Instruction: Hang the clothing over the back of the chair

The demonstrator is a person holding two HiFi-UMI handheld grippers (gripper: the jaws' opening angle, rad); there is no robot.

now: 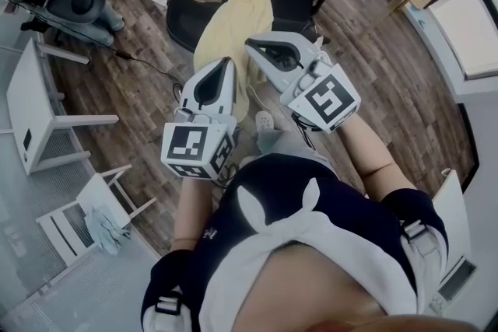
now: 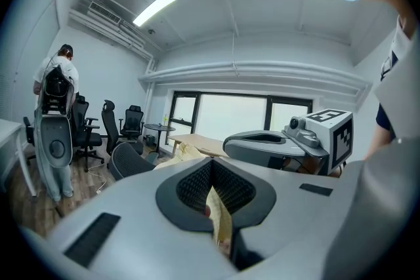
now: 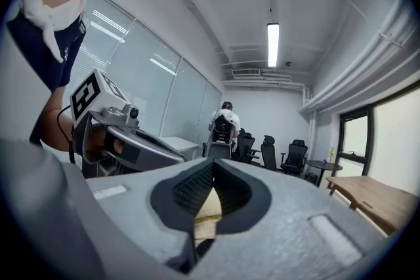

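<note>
Firmly in left hand-held gripper (image 1: pixel 226 64), right hand-held gripper (image 1: pixel 253 46): yellow clothing (image 1: pixel 227 18).

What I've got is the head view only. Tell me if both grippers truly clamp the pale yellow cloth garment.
Observer: The left gripper is shut on a fold of the pale yellow cloth garment, which is pinched tight inside it.
Operator: Now report the right one.
Observer: The right gripper is shut on the garment too; a cream strip shows between its closed jaws.
Operator: Report what's ahead.
Observer: A small round dark table stands by the window.
</note>
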